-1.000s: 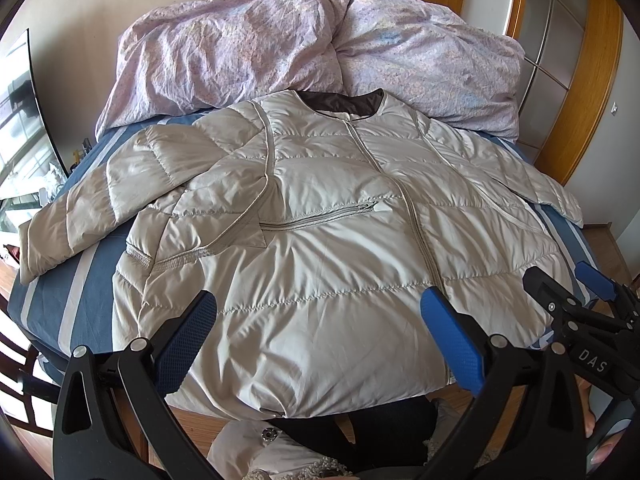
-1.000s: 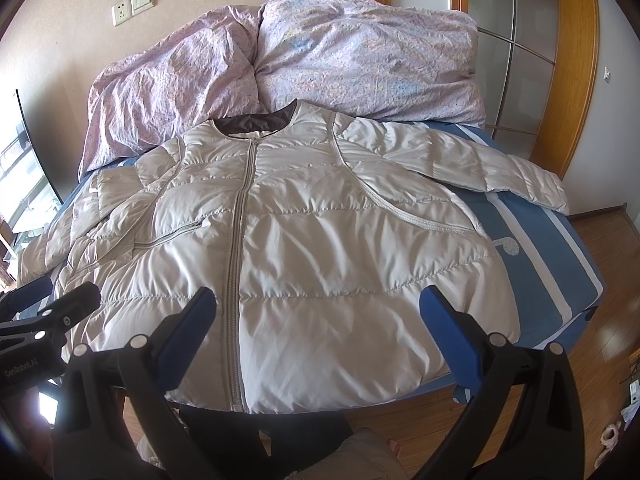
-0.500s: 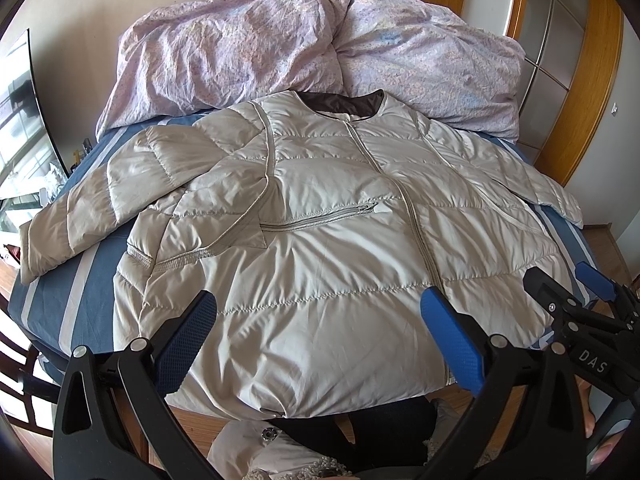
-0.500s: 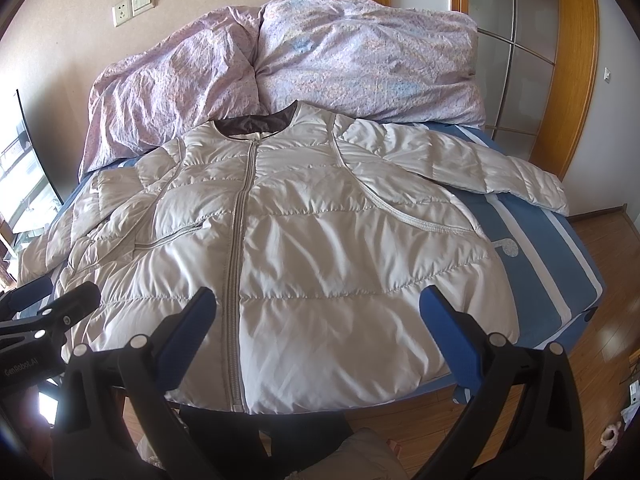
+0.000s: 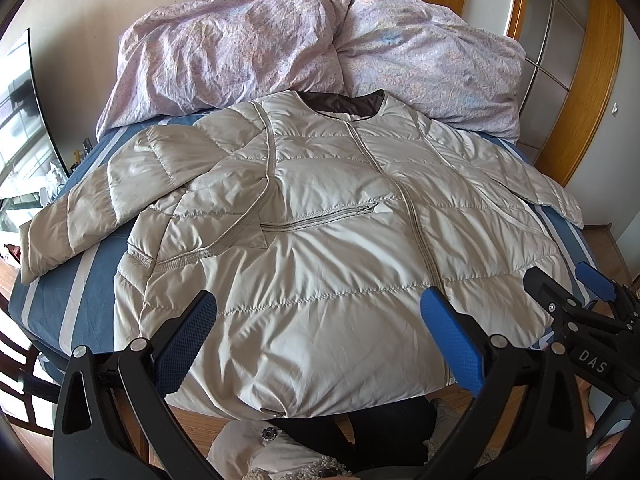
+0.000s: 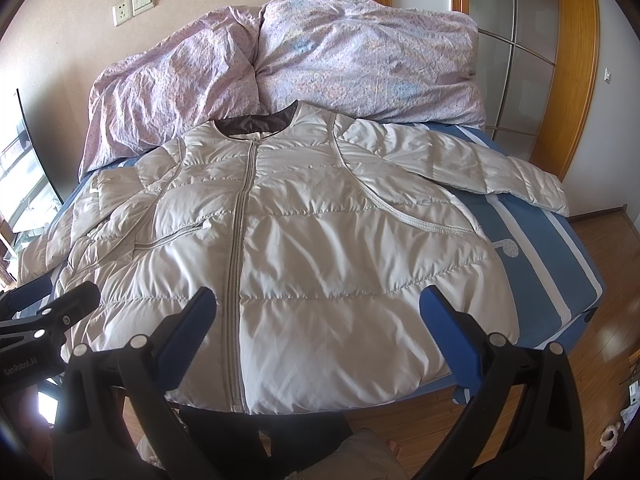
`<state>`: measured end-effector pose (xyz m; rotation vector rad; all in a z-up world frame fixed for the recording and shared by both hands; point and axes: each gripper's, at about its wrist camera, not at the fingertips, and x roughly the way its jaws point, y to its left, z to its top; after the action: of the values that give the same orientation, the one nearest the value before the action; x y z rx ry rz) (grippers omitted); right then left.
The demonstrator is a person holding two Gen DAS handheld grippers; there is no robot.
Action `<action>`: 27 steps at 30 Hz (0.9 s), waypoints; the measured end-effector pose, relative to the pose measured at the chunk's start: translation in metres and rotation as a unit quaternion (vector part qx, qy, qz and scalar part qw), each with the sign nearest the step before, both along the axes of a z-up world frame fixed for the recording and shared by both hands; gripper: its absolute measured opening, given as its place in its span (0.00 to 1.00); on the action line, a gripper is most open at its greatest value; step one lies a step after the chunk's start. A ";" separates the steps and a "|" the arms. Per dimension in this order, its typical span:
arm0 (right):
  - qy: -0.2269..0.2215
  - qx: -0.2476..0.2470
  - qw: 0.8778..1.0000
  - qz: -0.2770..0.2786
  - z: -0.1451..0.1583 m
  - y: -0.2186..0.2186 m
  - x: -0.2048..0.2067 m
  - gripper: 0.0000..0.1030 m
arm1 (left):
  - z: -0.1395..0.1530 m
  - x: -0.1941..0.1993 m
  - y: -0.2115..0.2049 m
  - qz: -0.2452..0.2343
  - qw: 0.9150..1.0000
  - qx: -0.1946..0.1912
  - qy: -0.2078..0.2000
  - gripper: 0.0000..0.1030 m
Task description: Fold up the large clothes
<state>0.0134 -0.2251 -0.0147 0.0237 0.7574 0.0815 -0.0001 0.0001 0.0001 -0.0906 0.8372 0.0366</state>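
Note:
A beige quilted puffer jacket [image 5: 320,248] [image 6: 312,240] lies flat and zipped on the bed, collar toward the pillows, both sleeves spread outward. Its hem hangs at the bed's near edge. My left gripper [image 5: 318,340] hovers open above the hem, left of the zip, holding nothing. My right gripper [image 6: 318,336] is open too, above the hem on the right half, with nothing between its blue pads. Each gripper shows in the other's view: the right gripper [image 5: 568,292] at the right edge, the left gripper [image 6: 60,300] at the left edge.
A blue sheet with white stripes [image 6: 540,272] covers the bed. A crumpled lilac duvet [image 5: 312,40] is piled at the head. A wooden-framed sliding door [image 6: 568,60] stands at the right over wood floor [image 6: 600,264]. A person's dark legs [image 5: 360,432] are below the hem.

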 end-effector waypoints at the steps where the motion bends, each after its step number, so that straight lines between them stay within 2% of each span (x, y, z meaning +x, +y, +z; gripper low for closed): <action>1: 0.001 0.000 1.000 0.000 0.000 0.000 0.000 0.98 | 0.000 0.000 0.000 0.000 1.000 0.000 0.000 0.99; 27: 0.001 0.000 1.000 -0.001 -0.002 -0.001 0.001 0.98 | 0.000 0.000 0.000 0.000 1.000 -0.001 0.000 0.99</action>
<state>0.0144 -0.2263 -0.0166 0.0246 0.7596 0.0804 0.0000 0.0002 0.0000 -0.0916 0.8382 0.0362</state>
